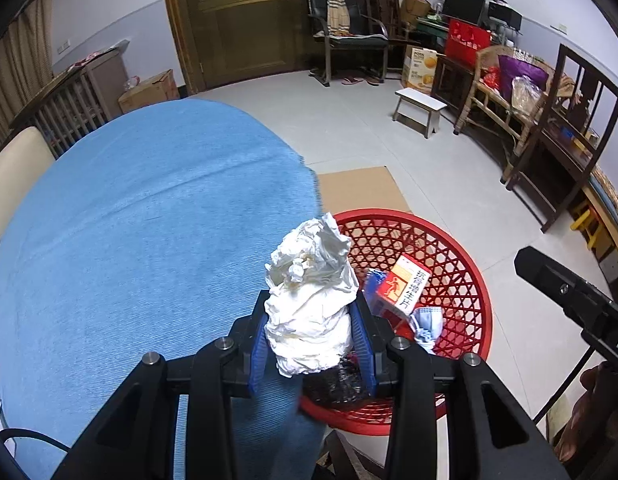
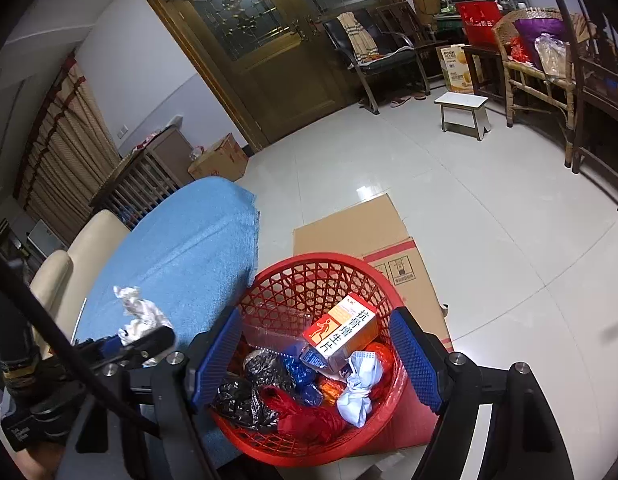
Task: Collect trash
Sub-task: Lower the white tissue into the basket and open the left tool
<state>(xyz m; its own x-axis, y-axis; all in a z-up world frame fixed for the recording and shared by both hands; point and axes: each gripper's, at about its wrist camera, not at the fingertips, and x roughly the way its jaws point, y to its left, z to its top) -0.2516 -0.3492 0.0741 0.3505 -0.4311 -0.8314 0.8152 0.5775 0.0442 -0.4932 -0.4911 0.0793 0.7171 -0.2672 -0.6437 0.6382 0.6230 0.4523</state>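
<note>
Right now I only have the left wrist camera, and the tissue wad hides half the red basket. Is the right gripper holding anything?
Observer: No. The right gripper is open above the red basket, with nothing between its pads.
Operator: What's in the half I can't see?
Observer: A crumpled black plastic bag and a red bag lie at the near side.
Operator: Is my tissue wad over the basket yet?
Observer: Not yet. From the right wrist camera, the tissue wad in the left gripper sits left of the rim, seemingly above the blue cloth.
</note>
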